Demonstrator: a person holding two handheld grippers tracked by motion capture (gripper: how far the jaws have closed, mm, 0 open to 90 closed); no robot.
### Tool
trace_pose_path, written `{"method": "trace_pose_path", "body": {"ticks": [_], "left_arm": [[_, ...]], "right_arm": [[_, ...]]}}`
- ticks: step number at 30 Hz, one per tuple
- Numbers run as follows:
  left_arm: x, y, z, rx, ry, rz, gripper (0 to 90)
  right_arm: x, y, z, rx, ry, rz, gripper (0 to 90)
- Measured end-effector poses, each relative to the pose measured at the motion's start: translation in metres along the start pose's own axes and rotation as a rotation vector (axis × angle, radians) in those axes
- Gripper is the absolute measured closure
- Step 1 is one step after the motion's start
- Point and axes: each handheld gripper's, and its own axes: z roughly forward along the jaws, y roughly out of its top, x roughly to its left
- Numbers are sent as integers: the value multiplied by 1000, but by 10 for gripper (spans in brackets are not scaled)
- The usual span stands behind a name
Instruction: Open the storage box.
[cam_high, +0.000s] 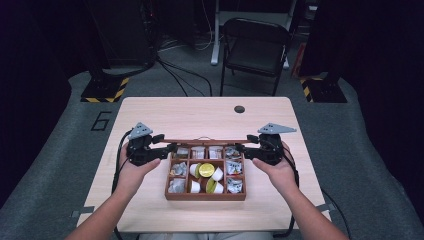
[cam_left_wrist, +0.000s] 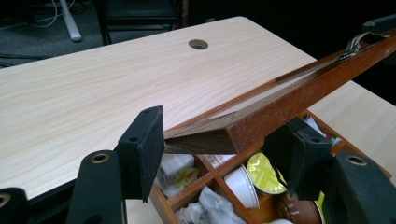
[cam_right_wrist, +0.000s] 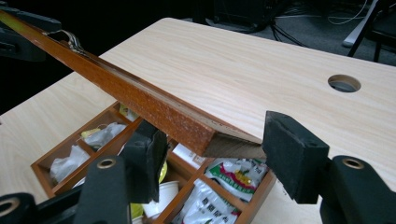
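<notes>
Forearms come in from the near edge of the table (cam_high: 150, 112), each hand wrapped round a gripper, and between them sits the wooden box (cam_high: 205, 196), close to the near edge and about midway across. Its lid (cam_high: 206, 141) is up off the compartments, held level along the box's far side. The left gripper (cam_high: 169, 148) is at the lid's left end, the right gripper (cam_high: 241, 148) at its right end.

From above you can't read the grip. The left gripper view settles it: the jaws stand wide, the lid's (cam_left_wrist: 280, 100) end corner is between the pads, one pad against it and the other just off its face. The right gripper view shows the same: jaws wide, the lid's (cam_right_wrist: 140, 100) end is between them, touching the pad on one side and with a gap on the other. A small metal handle shows at the lid's middle.

Below the lid lie white cups (cam_left_wrist: 243, 184), a yellow-green topped pod (cam_left_wrist: 262, 173) and foil packets (cam_right_wrist: 229, 179), sorted in compartments.

Beyond the box the tabletop runs bare to a cable hole (cam_high: 239, 109) near the far edge. A folding chair (cam_high: 254, 47) stands past it.
</notes>
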Motion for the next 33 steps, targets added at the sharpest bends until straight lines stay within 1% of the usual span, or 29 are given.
{"method": "trace_pose_path", "body": {"ticks": [2,4,6,9,10,15,16,19,23,27,28,29,30,31,32,33], "left_arm": [[1,3,2,-9,6,-2,383],[2,6,4,-12,12,4,381],[4,9,6,-19,15,7,380],[7,11,11,-27,15,10,380],[8,11,13,-26,19,13,380],[15,8,24,-23,20,-11,377],[16,7,25,-15,22,-5,379],[17,7,30,-18,25,4,389],[19,8,35,-34,35,6,399],[21,8,39,-49,38,4,403],[21,8,39,-56,41,2,405],[21,9,40,-60,42,-1,407],[22,9,41,-63,44,3,411],[23,9,42,-70,45,-5,412],[23,9,42,-70,45,-5,413],[24,9,42,-69,43,-6,413]], "right_arm": [[-1,3,2,-3,-6,-4,399],[-3,6,5,-2,-11,-3,404],[-4,9,7,-6,-16,3,410],[-6,13,9,-9,-19,0,415],[-7,14,10,-12,-17,1,417],[-11,18,14,-18,-15,18,418],[-12,19,14,-19,-16,18,418],[-13,20,16,-20,-15,22,419],[-15,22,18,-23,-22,24,419],[-17,24,20,-38,-25,21,416],[-18,24,21,-37,-28,24,411],[-19,24,22,-38,-31,17,406],[-20,24,24,-36,-36,17,403],[-22,23,26,-36,-39,20,402],[-22,23,26,-36,-39,20,402],[-25,21,30,-26,-41,28,402]]}}
